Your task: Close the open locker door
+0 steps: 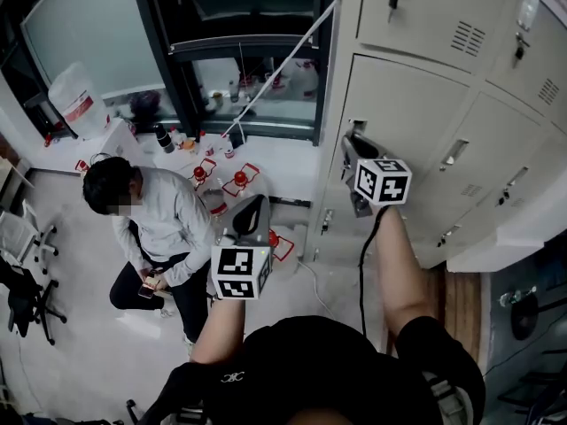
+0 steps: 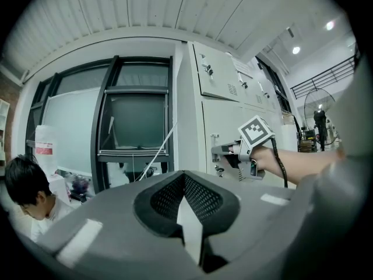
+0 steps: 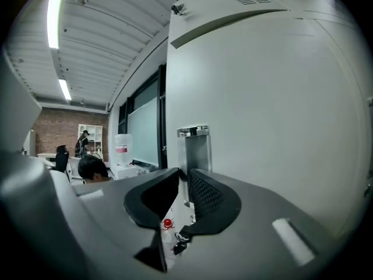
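The right gripper [image 1: 352, 146] points about level at the latch edge of the locker door [image 1: 416, 118]. Its fingers stand a narrow slit apart and clamp nothing. In the right gripper view the metal latch plate [image 3: 195, 147] stands just past the fingertips, in line with that slit, and the door's pale face runs along the outer side of the right-hand finger [image 3: 213, 194]. A dark slot beside the fingertips in the head view suggests the door is not yet fully home. The main risk is that a fingertip stays in that slot as the door swings in and gets pinched between edge and frame, which would stop the door short. A push on the slim plate alone could also slip off sideways and let the door drift back open. The left gripper [image 1: 255, 204] hangs free, well apart from the door, its fingers together on nothing, so it cannot steady a rebound.
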The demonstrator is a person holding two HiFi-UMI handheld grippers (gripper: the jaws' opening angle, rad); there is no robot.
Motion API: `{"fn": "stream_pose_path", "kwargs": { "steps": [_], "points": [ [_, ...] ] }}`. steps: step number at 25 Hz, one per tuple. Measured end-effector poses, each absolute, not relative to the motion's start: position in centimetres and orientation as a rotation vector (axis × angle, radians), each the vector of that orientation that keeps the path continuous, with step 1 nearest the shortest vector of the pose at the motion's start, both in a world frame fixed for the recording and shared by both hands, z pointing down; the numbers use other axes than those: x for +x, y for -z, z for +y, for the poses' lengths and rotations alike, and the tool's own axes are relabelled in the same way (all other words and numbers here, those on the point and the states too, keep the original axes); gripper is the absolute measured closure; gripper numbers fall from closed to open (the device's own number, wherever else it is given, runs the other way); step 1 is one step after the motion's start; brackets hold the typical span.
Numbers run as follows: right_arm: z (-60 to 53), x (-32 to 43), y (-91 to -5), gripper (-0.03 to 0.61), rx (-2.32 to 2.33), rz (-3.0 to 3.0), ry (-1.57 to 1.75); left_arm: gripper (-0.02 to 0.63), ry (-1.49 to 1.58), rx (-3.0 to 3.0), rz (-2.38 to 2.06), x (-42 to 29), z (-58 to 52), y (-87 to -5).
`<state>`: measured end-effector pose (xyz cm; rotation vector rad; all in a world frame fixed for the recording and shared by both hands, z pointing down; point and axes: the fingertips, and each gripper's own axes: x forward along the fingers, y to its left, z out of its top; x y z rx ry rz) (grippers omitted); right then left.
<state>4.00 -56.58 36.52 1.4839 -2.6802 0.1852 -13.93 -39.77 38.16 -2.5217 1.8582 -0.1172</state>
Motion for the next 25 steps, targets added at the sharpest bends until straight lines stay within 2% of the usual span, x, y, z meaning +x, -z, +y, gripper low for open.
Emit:
{"fn": "stream_pose_path", "kwargs": {
  "steps": [15,19,25],
  "points": [
    [-57.4,6.0,-36.5,0.543,1.587,-2.608,-0.177,0.612,0.127,-2.527,1.87,-13.0,-38.8,-38.4],
    [-55.4,7.8,-35.7,0.566,1.635,-2.598,-0.104,0.612,0.138,-2.549,1.86,-12.1,-38.7,-38.8],
    [-49.2,10.9,-33.7,0.567,1.778,-2.598,0.044,0.614,0.14,-2.582,1.802,-9.4,-38.6,-38.9]
  ]
}}
